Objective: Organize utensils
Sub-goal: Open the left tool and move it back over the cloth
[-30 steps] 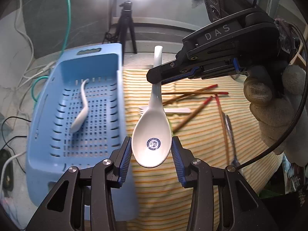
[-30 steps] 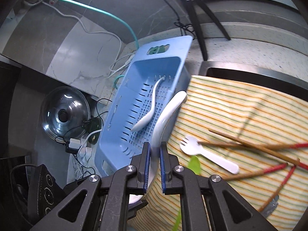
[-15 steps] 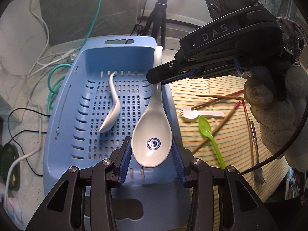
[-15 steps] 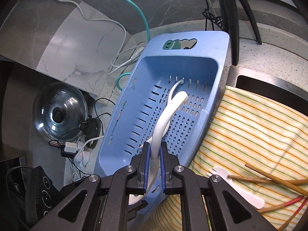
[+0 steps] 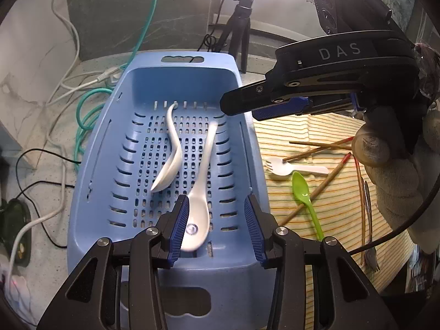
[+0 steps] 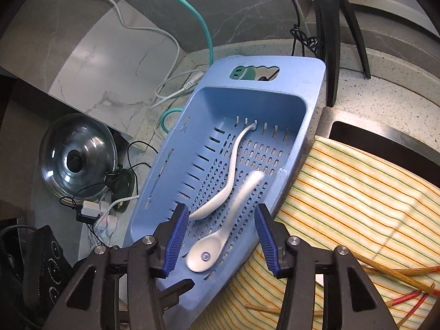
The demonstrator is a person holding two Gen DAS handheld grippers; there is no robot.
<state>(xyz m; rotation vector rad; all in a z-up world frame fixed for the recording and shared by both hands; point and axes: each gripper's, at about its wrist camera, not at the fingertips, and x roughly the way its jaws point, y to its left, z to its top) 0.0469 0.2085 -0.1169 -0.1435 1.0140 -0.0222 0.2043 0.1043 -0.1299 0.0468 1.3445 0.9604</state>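
A blue slotted basket (image 5: 90, 165) (image 6: 302, 68) holds two white ceramic spoons. One curved spoon (image 5: 172, 159) (image 6: 231, 170) lies on its floor. The second spoon (image 5: 205, 165) (image 6: 205, 255), blurred, lies free beside it with its bowl toward me. My left gripper (image 5: 216, 200) hovers above that bowl; its jaws stand apart and only the left pad is close to the spoon. My right gripper (image 6: 222, 211) (image 5: 242, 107) hangs over the basket with its jaws opening, and the spoon sits below the gap with neither pad touching it.
A striped cloth (image 5: 330, 220) to the right carries a white fork (image 5: 291, 167), a green spoon (image 5: 305, 195), chopsticks (image 5: 319, 148) and a metal fork (image 5: 368, 220). A gloved hand (image 5: 396, 181) holds the right gripper. Cables, a pot lid (image 6: 77, 159) and a tripod (image 5: 242, 27) surround the basket.
Both grippers carried the spoon left from the cloth to over the basket. The right jaws then opened off the handle, and the spoon dropped from between the left pads into the basket.
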